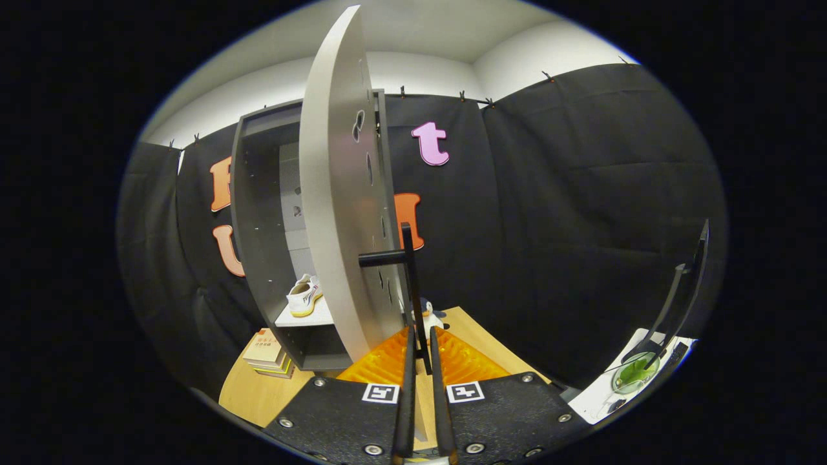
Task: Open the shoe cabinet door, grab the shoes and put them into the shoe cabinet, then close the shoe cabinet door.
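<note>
the hand-held gripper [421,352], its two black fingers drawn close together with only a thin gap, sits at the slim black bar handle [413,284] of the pale grey wooden cabinet door [333,194], which stands swung open and edge-on just ahead; whether the fingers actually pinch the handle's lower end cannot be told. left of the door, the dark grey open-fronted shoe cabinet [258,213] shows a white sneaker with a yellow sole [303,296] already resting on its pale shelf, so the closing of the door looks to be the step in hand. doing it well would mean keeping the fingers on the handle's upright bar and guiding the door leftward along its hinge arc rather than pushing straight, easing off near the frame so it does not slam or bounce back. the cabinet stands on a light wooden bench [258,391], with a small stack of books [268,354] near its left foot, a ribbed orange mat [381,361] under the door's edge, and a soft toy [429,313] beyond the fingers, which the swing should avoid
</note>
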The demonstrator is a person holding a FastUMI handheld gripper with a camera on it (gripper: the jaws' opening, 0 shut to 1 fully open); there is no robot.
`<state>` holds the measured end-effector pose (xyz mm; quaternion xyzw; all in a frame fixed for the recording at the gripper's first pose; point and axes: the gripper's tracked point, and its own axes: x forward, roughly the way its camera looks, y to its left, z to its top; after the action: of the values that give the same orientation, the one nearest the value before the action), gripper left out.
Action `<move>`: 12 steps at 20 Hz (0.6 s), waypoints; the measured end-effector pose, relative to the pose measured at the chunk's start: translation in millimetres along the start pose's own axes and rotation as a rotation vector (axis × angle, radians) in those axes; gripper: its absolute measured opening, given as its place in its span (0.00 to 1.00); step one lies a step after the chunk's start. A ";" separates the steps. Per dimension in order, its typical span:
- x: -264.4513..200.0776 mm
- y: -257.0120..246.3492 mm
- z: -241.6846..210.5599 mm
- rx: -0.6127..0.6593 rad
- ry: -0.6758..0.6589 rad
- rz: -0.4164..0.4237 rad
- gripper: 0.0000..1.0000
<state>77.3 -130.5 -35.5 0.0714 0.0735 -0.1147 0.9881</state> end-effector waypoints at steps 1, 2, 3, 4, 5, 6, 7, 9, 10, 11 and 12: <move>1.1 -9.8 -0.7 0.000 0.004 -0.012 0.10; -0.3 -18.8 -1.8 0.006 0.009 -0.027 0.10; -0.6 -29.2 -0.6 0.016 0.006 -0.044 0.09; -0.3 -37.3 0.5 0.017 0.002 -0.059 0.09; -1.0 -44.4 0.5 0.025 0.005 -0.066 0.09; -1.3 -45.1 -0.8 0.036 0.011 -0.056 0.09; -2.8 -45.5 -2.3 0.049 0.019 -0.041 0.09; -4.1 -48.5 -1.9 0.060 0.018 -0.038 0.09; -5.5 -50.8 -1.1 0.056 0.017 -0.039 0.09; -7.3 -50.8 -1.5 0.055 0.017 -0.039 0.09; -9.9 -50.7 -1.5 0.054 0.016 -0.040 0.10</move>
<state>55.6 -176.9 -41.7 0.0975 0.0798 -0.1356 0.9827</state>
